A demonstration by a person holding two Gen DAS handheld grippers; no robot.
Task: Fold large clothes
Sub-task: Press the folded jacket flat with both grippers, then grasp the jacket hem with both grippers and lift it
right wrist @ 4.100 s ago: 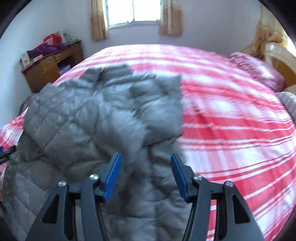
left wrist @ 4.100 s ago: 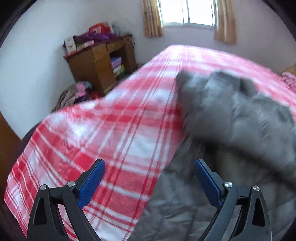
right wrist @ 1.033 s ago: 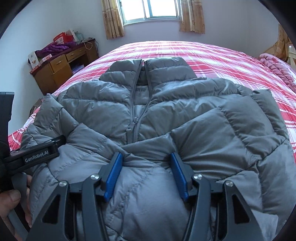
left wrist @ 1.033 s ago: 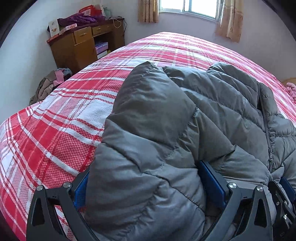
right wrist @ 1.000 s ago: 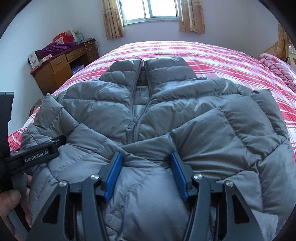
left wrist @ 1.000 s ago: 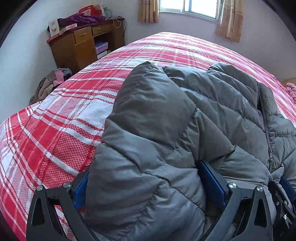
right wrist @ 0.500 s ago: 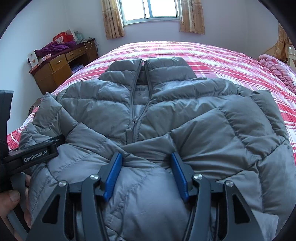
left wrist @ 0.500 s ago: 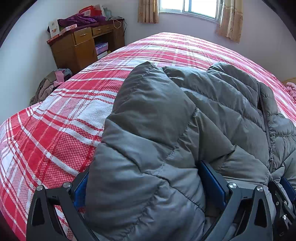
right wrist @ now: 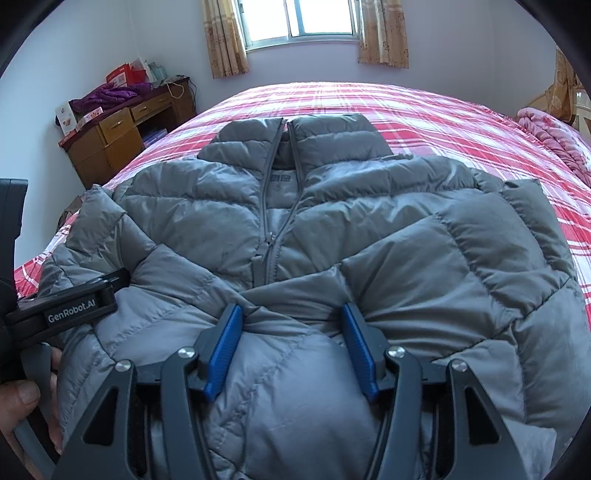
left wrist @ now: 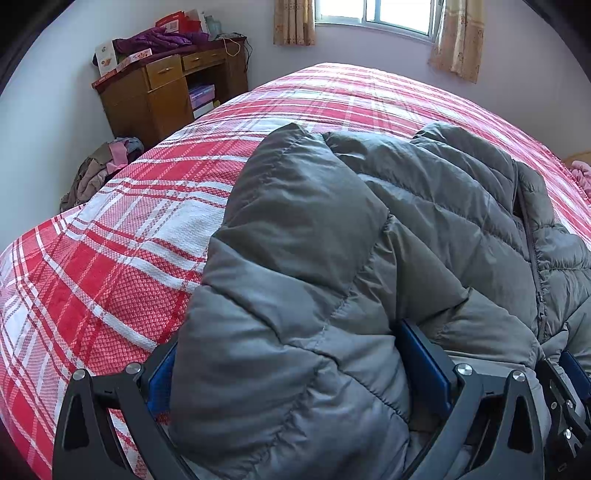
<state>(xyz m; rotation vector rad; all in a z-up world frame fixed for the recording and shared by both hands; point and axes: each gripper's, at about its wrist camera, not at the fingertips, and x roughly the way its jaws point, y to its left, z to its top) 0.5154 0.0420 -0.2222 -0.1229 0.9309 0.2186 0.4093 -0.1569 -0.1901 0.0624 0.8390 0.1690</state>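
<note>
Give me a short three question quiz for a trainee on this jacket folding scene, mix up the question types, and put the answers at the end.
1. True or false: the grey puffer jacket lies on the red plaid bed cover with its collar toward the window.
2. Multiple choice: what sits between the right gripper's blue pads? A) a pillow B) a bunch of jacket fabric C) nothing
3. Short answer: what piece of furniture stands against the wall left of the bed?

Key
1. True.
2. B. The padded fabric bulges between the pads and puckers against them.
3. A wooden desk with drawers, with boxes and a purple garment on top.
</note>
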